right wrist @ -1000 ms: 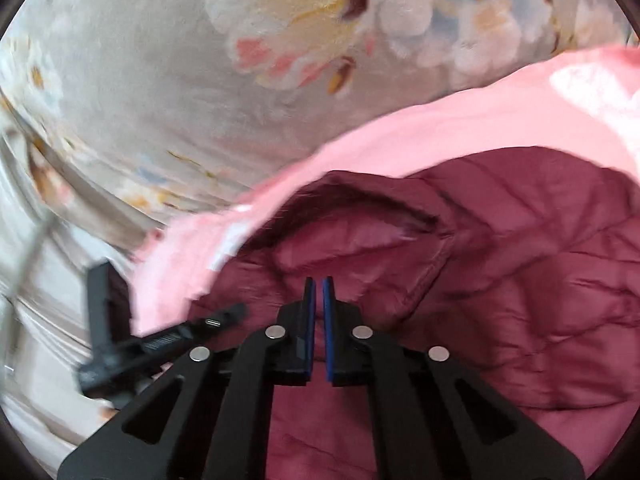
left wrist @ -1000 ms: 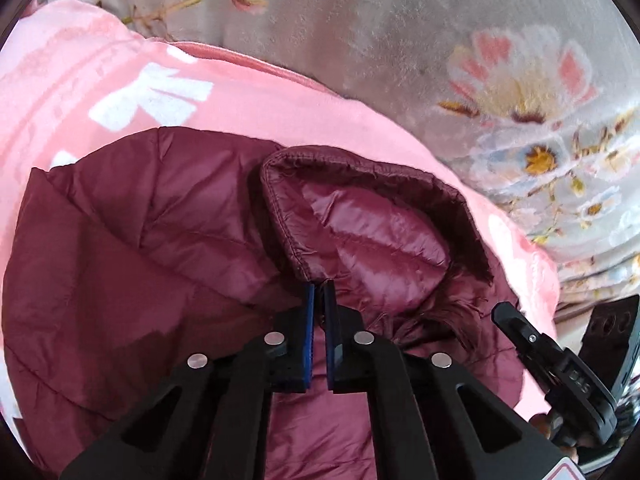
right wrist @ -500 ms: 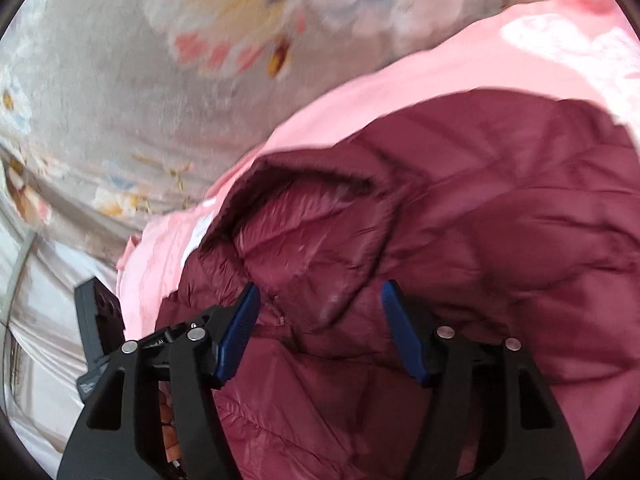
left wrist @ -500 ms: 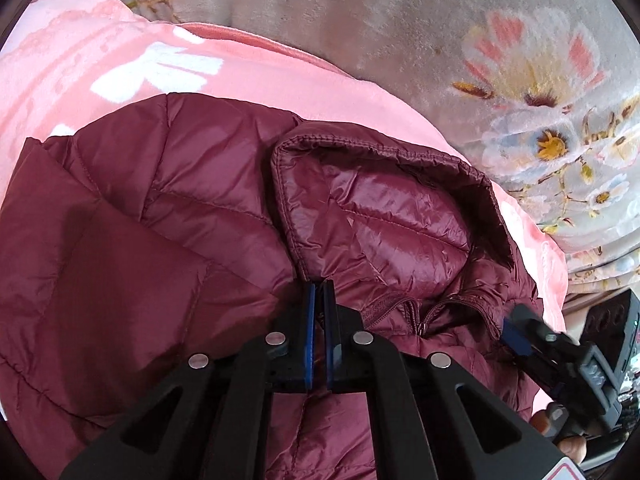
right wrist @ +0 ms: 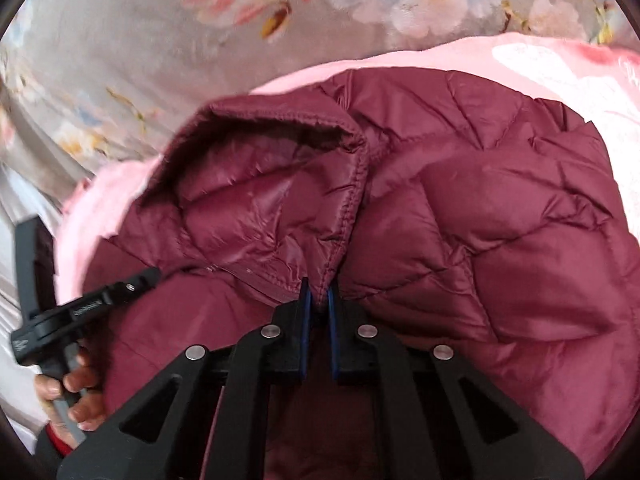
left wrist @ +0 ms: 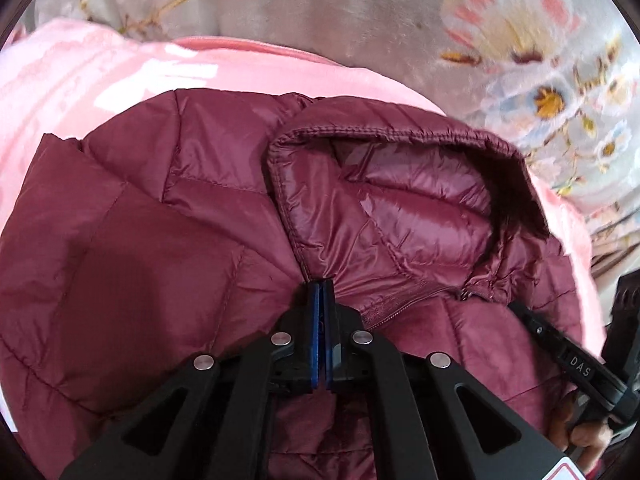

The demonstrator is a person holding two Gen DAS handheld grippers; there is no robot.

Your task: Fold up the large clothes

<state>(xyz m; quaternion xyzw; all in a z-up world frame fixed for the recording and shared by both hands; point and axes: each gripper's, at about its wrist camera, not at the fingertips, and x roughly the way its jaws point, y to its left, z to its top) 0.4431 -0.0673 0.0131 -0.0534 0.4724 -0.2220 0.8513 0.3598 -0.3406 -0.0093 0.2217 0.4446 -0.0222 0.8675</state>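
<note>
The maroon puffer jacket (left wrist: 168, 248) is lying spread on the pink blanket (left wrist: 100, 76), hood (right wrist: 256, 200) facing up; the left gripper (left wrist: 322, 292) is pinching w/ its 2 fingers together at the hood's left rim base, and the right gripper (right wrist: 318, 300) is closing, hood-edge fabric already between its pads. Best approach IMO: keep both grips level at the hood base so the fold is running straight, no bunching. Hard to tell how much fabric the left is biting, and the jacket's lower half & sleeves are getting cut off by the gripper bodies.
</note>
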